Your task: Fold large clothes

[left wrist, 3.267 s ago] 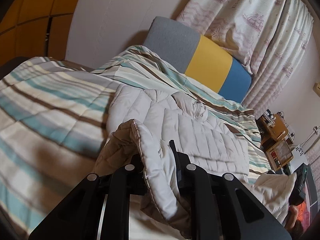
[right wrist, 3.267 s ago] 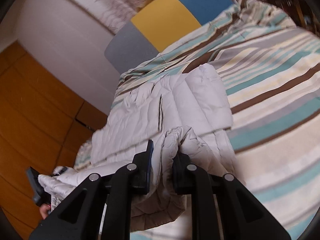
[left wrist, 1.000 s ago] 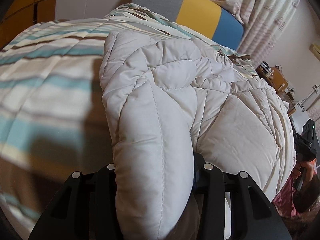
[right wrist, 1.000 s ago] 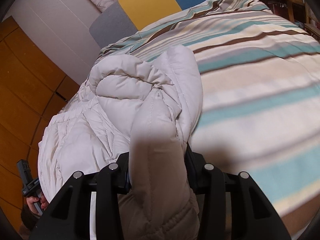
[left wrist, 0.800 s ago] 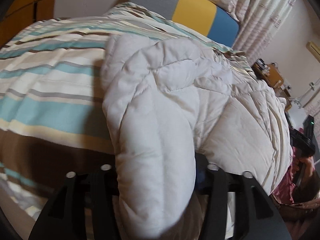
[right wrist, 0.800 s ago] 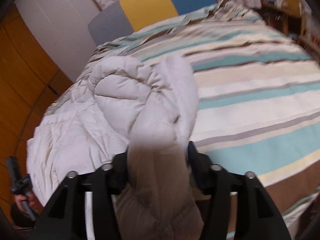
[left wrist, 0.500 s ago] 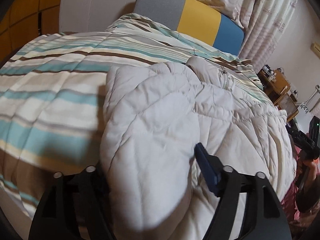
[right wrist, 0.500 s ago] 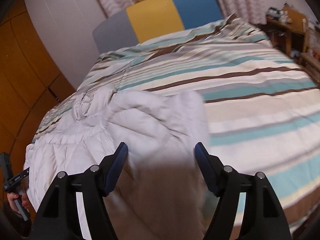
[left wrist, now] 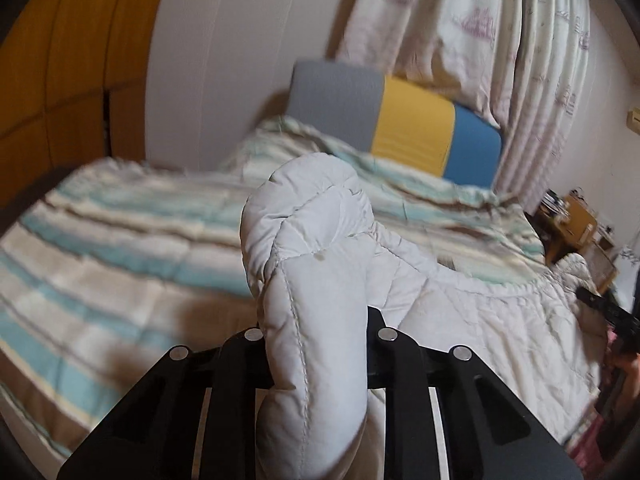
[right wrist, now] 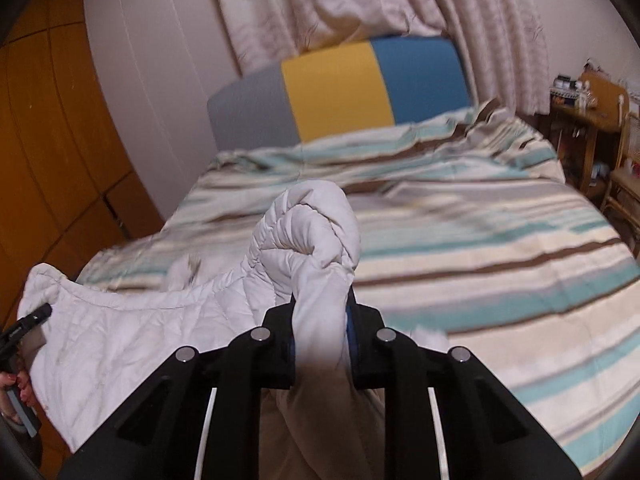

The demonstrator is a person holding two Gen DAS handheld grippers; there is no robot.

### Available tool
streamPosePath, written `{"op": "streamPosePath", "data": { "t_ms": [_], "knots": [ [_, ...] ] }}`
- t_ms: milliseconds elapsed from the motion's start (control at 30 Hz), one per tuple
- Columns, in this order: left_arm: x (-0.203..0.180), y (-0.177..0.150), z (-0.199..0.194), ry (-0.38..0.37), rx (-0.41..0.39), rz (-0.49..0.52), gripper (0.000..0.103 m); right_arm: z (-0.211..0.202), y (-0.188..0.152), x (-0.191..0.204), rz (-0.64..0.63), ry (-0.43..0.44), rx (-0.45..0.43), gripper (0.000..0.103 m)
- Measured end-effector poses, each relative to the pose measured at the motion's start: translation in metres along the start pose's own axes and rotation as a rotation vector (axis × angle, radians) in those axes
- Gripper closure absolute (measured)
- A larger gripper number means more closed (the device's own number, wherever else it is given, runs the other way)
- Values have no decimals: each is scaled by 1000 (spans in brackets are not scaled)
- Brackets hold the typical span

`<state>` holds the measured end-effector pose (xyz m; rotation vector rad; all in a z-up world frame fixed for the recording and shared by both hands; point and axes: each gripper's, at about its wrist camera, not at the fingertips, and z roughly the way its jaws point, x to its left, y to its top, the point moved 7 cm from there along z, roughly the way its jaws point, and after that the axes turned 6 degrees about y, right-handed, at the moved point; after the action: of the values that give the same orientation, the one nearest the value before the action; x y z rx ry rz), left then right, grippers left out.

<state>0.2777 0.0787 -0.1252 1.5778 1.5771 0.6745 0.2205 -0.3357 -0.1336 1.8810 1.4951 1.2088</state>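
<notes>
A pale quilted puffer jacket [left wrist: 308,216] lies across the near part of a striped bed. My left gripper [left wrist: 316,320] has a thick fold at the jacket's left end between its jaws; they are closing and the pads press on it, lifting it off the quilt. My right gripper [right wrist: 320,308] pinches a bunched fold at the other end of the jacket [right wrist: 312,240] the same way, its jaws also closing. Between the two, the jacket sags in a wide span [right wrist: 140,332]. Each wrist view catches the other gripper at its edge.
The striped quilt [right wrist: 480,260] covers the bed up to a grey, yellow and blue headboard [right wrist: 340,88] under patterned curtains [left wrist: 460,28]. An orange wardrobe [right wrist: 48,140] stands to the left. A wooden side table [right wrist: 592,96] with small items stands to the right.
Half a second ago both grippers stood wide open over the jacket lying on the quilt. Now both are clamped on folds and have risen, pulling the jacket's ends up off the bed.
</notes>
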Motion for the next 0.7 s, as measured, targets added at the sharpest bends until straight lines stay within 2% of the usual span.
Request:
{"op": "streamPosePath", "data": {
  "t_ms": [100,233,333,467,533,700],
  "knots": [
    [-9,6,22,83,-41,43,82,20,2,-10,23,-31,-11,86],
    [-10,-11,64,184,-1,63,82,56,-9,-28,58,-77,19,86],
    [-5,-22,85,226,19,73,82,78,-22,-40,64,-106,48,85],
    [-1,-32,101,256,28,77,79,95,-31,-50,55,-144,49,81],
    [1,-37,114,267,48,75,75,105,-36,-53,47,-170,71,78],
    [5,-49,145,280,139,74,66,128,-48,-61,34,-225,142,71]
  ]
}}
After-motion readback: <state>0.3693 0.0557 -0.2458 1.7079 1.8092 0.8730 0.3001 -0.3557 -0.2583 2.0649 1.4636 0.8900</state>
